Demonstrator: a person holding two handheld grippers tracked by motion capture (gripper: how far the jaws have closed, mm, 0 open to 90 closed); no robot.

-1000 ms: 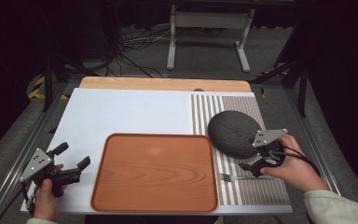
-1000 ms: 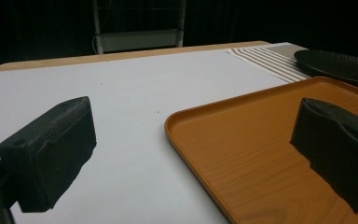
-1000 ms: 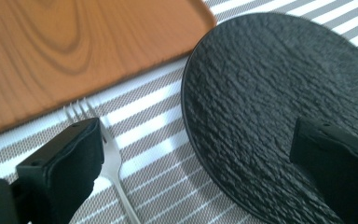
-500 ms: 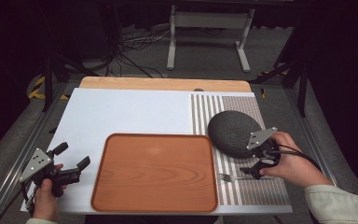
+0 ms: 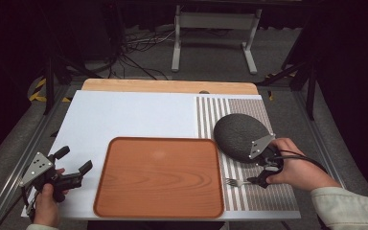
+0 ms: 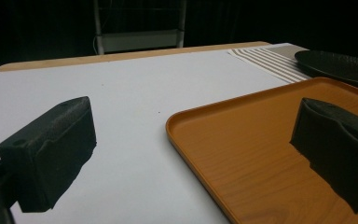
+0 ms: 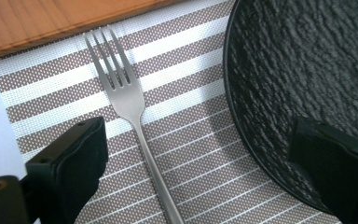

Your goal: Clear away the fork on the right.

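Fingers [image 7: 70, 158] of right gripper [image 7: 200, 172] apart, fork [image 7: 126, 102] handle between them, untouched

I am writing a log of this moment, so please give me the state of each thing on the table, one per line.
Rectangular wooden tray: empty, flat.
Round black textured plate: empty, on striped placemat.
Silver metal fork: lying flat, not gripped.
Left hand-held gripper: open, empty.
Right hand-held gripper: open, straddling the fork's handle.
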